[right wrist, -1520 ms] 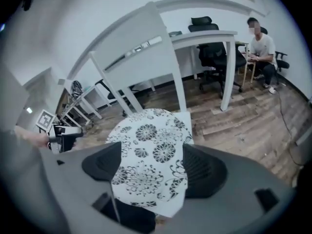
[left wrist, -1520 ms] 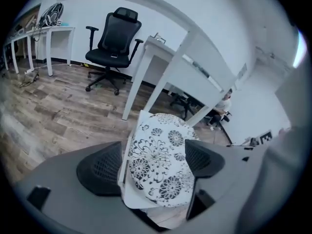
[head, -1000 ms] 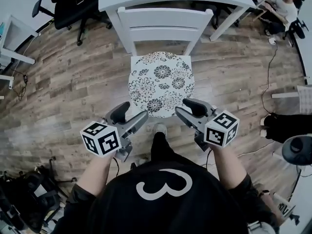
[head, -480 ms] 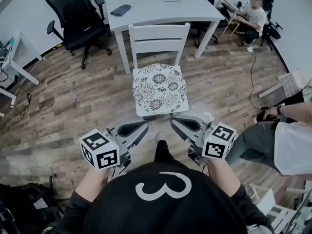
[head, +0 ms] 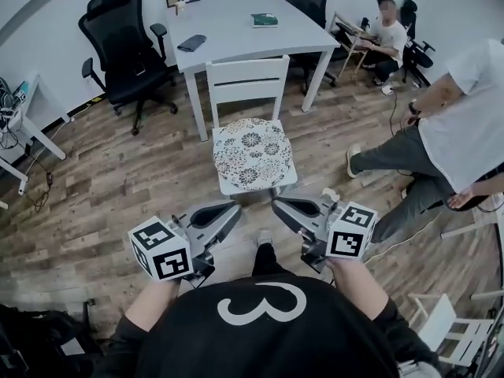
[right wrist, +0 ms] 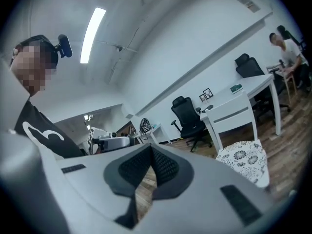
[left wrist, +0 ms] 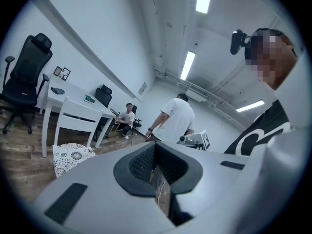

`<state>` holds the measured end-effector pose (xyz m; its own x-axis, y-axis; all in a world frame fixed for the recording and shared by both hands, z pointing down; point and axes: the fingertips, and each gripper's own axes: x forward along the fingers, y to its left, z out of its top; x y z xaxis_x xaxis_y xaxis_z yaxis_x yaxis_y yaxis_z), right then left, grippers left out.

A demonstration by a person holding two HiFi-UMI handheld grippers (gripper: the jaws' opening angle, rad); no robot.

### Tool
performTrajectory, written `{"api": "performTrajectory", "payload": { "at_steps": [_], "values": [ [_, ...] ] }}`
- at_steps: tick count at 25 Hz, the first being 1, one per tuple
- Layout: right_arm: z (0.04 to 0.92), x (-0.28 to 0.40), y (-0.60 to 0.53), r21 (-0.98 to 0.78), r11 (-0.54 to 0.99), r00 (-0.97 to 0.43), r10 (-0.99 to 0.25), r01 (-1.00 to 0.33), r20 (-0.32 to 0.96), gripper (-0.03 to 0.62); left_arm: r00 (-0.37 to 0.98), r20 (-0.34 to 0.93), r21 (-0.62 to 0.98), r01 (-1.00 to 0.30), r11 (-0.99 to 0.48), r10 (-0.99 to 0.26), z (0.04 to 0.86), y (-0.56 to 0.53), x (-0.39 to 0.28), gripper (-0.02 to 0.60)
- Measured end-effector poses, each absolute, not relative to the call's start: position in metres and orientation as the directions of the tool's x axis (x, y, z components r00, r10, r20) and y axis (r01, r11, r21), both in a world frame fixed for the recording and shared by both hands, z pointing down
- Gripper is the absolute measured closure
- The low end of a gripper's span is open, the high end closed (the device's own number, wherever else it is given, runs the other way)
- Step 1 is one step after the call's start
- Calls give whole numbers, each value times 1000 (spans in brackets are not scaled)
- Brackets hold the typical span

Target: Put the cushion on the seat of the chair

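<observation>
My left gripper (head: 230, 209) is fully closed with nothing in it; in the left gripper view its two ribbed pads meet edge to edge and only floor shows through the slit below them. My right gripper (head: 281, 205) is the same: pads pressed together, empty. I hold both low in front of my chest, tips angled inward toward each other, on the near side of the chair (head: 246, 81) and well clear of it. The cushion (head: 250, 154), white with a dark flower print, lies flat on the chair's seat and covers nearly all of it, with only a thin white strip of seat showing along the chair's front edge. It is touching neither gripper. From where I stand it lies straight ahead and below, on the line that runs between my two grippers, so neither hand is clearly nearer; the left gripper view has it off to the left and the right gripper view off to the right, which fits that. The cushion is close to square with rounded corners, so I read no real long axis, and its sides run square with the chair's backrest. I judge the placing done: any further move would be only a small nudge forward from either side. Behind the chair stands the white bench (head: 236, 30), and a person (head: 453, 124) stands off to the chair's right.
</observation>
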<state>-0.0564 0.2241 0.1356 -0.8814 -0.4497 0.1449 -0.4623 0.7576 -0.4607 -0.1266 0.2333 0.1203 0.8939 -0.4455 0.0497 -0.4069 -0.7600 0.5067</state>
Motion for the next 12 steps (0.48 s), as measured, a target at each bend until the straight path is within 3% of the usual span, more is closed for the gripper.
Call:
{"api": "performTrajectory", "payload": {
  "at_steps": [12],
  "values": [
    [128,-51,252,-454,754,-871,-476,-475,121,586,897,27,505,-393,-769,-441,109,263,-121,568]
  ]
}}
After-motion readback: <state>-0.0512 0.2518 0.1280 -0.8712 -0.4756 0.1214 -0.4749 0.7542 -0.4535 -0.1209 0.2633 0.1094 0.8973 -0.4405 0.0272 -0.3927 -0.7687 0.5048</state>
